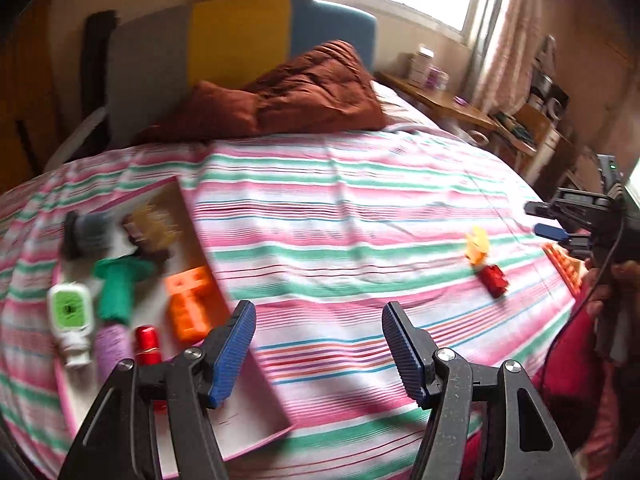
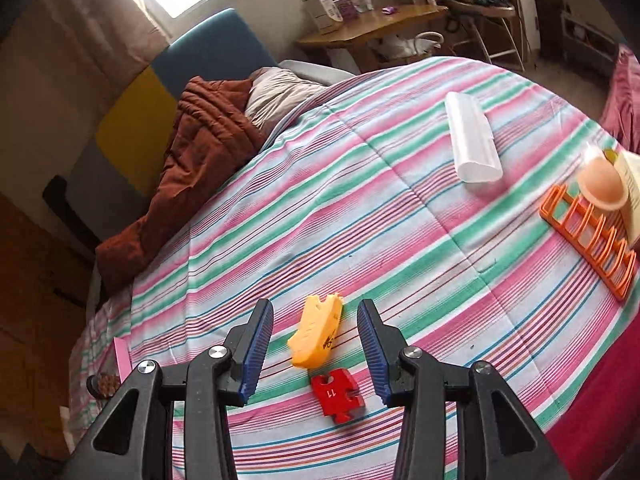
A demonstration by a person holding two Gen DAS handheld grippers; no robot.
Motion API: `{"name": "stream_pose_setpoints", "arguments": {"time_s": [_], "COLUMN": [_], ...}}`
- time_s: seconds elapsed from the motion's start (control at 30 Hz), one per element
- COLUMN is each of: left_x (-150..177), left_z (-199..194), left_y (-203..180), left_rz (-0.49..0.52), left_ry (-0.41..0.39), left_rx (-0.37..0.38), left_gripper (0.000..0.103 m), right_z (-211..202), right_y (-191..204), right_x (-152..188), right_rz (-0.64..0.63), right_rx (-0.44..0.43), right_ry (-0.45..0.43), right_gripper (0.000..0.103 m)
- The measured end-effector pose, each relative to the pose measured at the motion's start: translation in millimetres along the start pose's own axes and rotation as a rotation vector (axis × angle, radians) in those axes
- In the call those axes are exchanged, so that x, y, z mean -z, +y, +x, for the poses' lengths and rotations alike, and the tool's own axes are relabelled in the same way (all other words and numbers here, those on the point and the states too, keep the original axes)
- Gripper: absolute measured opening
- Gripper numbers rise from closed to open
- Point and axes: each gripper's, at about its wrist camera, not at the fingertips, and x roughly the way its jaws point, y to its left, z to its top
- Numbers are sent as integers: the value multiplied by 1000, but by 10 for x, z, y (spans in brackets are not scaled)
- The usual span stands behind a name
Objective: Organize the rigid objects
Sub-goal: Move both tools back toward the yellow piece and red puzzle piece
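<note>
A yellow plastic piece (image 2: 316,336) and a red puzzle piece (image 2: 338,394) lie on the striped bedspread (image 2: 400,240). In the right wrist view both sit below the gap of my right gripper (image 2: 314,314), which is open and hovers over them without touching. The left wrist view shows the same yellow piece (image 1: 478,246) and red piece (image 1: 494,280) far to the right. My left gripper (image 1: 318,340) is open and empty above the bedspread, beside a pink-rimmed tray (image 1: 260,420) that holds several small objects. My right gripper (image 1: 542,222) shows at the right edge.
An orange slotted rack (image 2: 588,240), an egg-shaped object (image 2: 600,184) and a translucent white case (image 2: 474,140) lie at the bed's right side. A brown duvet (image 1: 312,92) is heaped at the headboard. A wooden side table (image 2: 372,24) stands beyond the bed.
</note>
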Motion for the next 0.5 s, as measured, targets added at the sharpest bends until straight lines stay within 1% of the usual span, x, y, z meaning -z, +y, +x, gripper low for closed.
{"name": "stream_pose_setpoints", "arguments": {"time_s": [0.03, 0.07, 0.1, 0.13, 0.17, 0.27, 0.5], "left_x": [-26, -62, -97, -126, -162, -287, -554], "left_z": [69, 151, 229, 301, 389, 640, 1188], "left_y": [-99, -205, -300, -403, -501, -773, -1383], "left_rz": [19, 38, 55, 72, 88, 138, 232], "left_ry": [12, 26, 38, 50, 61, 94, 152], "left_rx": [17, 37, 56, 74, 89, 129, 215], "left_gripper": [66, 66, 66, 66, 66, 66, 66], "right_z": [27, 27, -9, -45, -69, -69, -81], "right_y": [-67, -118, -164, -196, -224, -279, -362], "right_x": [12, 4, -10, -15, -17, -19, -25], "right_rz": [29, 62, 79, 89, 102, 136, 183], "right_rx": [-6, -39, -86, -102, -106, -156, -213], "right_ry": [14, 27, 8, -16, -33, -33, -49], "right_gripper": [46, 46, 46, 47, 48, 48, 49]}}
